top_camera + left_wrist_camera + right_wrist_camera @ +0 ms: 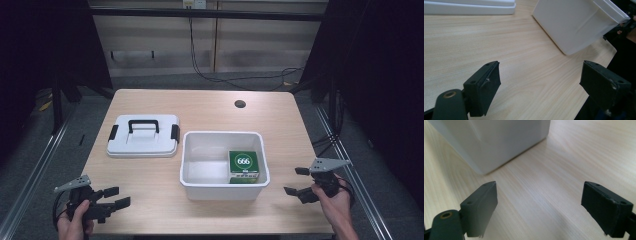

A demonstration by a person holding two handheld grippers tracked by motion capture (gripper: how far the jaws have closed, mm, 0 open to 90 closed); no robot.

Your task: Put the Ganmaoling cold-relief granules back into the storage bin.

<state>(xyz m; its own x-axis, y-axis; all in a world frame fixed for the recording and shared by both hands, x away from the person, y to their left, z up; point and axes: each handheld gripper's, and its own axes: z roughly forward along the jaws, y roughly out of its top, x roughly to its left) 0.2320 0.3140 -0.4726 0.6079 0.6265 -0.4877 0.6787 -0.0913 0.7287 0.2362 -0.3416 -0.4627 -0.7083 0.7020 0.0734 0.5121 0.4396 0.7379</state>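
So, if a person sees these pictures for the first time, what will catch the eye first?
Probably the green box marked 666, the only strong colour, lying in the right part of the open white bin in the middle of the wooden table. Next, the white lid with its black handle, flat on the table to the left of the bin. The left gripper and right gripper wait open at the near corners, holding nothing.

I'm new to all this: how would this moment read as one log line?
left gripper: open, empty | right gripper: open, empty | white bin: holds green box | lid: off, beside bin
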